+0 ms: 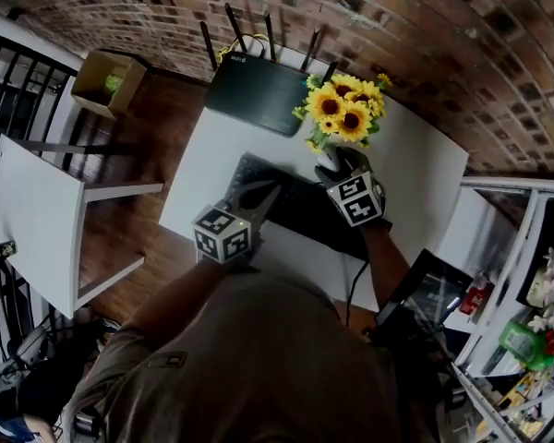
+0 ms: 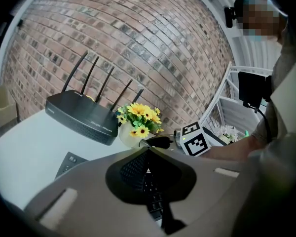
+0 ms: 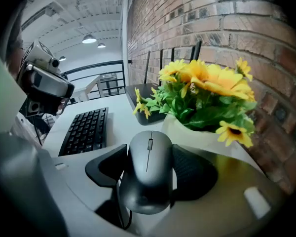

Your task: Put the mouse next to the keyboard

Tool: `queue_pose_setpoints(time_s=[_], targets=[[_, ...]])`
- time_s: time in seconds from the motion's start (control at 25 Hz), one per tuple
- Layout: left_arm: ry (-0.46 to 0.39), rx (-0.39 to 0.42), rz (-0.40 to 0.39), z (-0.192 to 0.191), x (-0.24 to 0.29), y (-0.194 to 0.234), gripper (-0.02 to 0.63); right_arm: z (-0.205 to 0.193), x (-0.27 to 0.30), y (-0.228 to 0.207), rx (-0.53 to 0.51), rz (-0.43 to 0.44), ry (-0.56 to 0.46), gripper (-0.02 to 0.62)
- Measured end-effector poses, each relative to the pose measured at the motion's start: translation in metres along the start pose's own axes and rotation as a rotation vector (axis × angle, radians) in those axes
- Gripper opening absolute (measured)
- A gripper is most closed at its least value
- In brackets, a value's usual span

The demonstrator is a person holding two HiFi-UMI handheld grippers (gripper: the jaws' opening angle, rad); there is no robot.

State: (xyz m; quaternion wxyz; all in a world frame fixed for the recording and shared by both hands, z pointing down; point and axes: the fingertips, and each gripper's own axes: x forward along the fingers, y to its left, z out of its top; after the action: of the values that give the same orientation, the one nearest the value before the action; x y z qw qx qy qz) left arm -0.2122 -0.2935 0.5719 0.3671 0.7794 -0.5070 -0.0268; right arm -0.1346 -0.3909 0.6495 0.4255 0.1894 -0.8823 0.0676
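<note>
The right tool is clamped on the smooth grey computer mouse. Its two black ribbed pads press the mouse's flanks, and the scroll wheel points forward along the jaws. Gripping across the narrow waist probably keeps the rounded shell from twisting or slipping out.

The mouse sits just in front of the white vase of yellow sunflowers. It is off the right end of the flat black keyboard, over the white surface. No view shows whether the mouse rests on the surface or hangs just above it.

The left tool has its jaws drawn together at the tips with nothing between them. It hovers low over the keyboard, whose keys show past the jaw tips. It seems to be idle, perhaps ready to steady the keyboard if that gets nudged.

A black router with upright antennas stands at the far edge, well apart from the work.

The task appears to be in the carrying or placing step. The bare strip between keyboard and vase is narrow, so the mouse should go down parallel to the keyboard's short edge. The main risk is the outer jaw brushing the vase as it lets go.
</note>
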Motion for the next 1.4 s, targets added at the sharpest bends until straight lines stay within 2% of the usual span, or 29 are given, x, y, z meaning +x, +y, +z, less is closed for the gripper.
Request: queue_pose_setpoints(time_s=[0.28,0.52,0.88,1.08,1.24,1.4], targets=[[0.015,0.053,-0.086,0.014,0.006,-0.020,-0.008,0.008,-0.056,-0.009,0.067,-0.133,-0.061,0.302],[0.018,0.110,-0.168,0.027,0.010,-0.036,-0.008,-0.002,-0.106,-0.008,0.164,-0.259,-0.094,0.302],[0.059,0.179,-0.327,0.022,0.017,-0.076,-0.008,-0.044,-0.178,0.010,0.311,-0.455,-0.105,0.302],[0.083,0.216,-0.390,0.015,0.030,-0.107,-0.008,-0.077,-0.220,-0.001,0.377,-0.555,-0.099,0.302],[0.086,0.254,-0.396,0.009,0.041,-0.130,-0.008,-0.109,-0.247,-0.012,0.420,-0.598,-0.100,0.302],[0.076,0.264,-0.372,-0.003,0.053,-0.156,-0.008,-0.140,-0.267,-0.020,0.462,-0.603,-0.106,0.302]])
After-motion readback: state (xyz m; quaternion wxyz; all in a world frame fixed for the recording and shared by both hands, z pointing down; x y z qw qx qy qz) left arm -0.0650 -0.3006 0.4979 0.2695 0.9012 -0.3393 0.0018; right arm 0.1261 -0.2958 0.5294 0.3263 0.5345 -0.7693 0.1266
